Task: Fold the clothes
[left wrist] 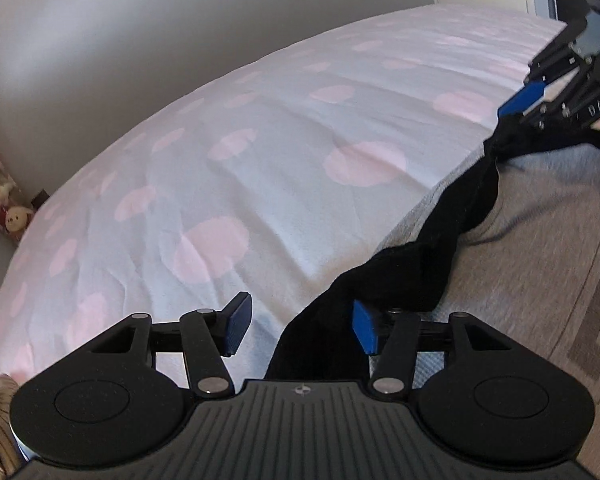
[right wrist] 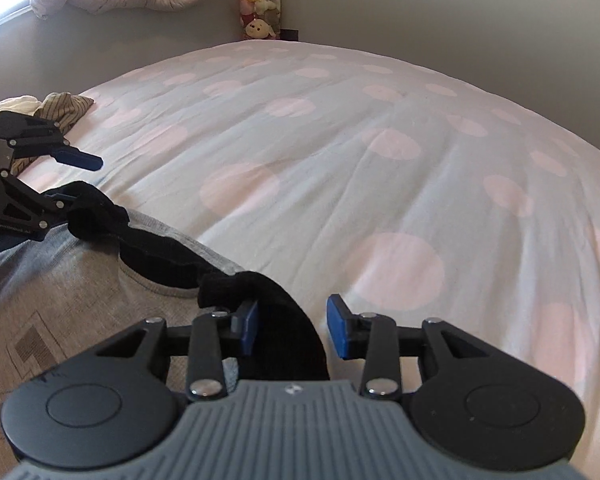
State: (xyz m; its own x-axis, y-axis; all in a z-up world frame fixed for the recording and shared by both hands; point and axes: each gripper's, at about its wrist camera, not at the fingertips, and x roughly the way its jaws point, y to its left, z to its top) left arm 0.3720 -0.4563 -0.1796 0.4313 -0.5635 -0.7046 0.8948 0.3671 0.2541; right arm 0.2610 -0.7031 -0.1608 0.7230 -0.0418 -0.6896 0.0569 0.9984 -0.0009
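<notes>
A black garment [left wrist: 432, 248] lies bunched along the top edge of a grey patterned garment [left wrist: 540, 248] on a bed spread with a pale, pink-dotted sheet [left wrist: 240, 160]. The left gripper [left wrist: 300, 326] hovers with its blue pads spread wide, one end of the black cloth between them. The right gripper [right wrist: 293, 330], equally open, straddles the other end. Striped and white clothes [right wrist: 60, 106] sit heaped behind the left gripper.

Bed [right wrist: 340, 152] w/ pink-dotted sheet, grey top [right wrist: 60, 288] w/ black garment [right wrist: 160, 252] lying at near edge, striped clothes pile [right wrist: 66, 106] sitting at far-left corner
</notes>
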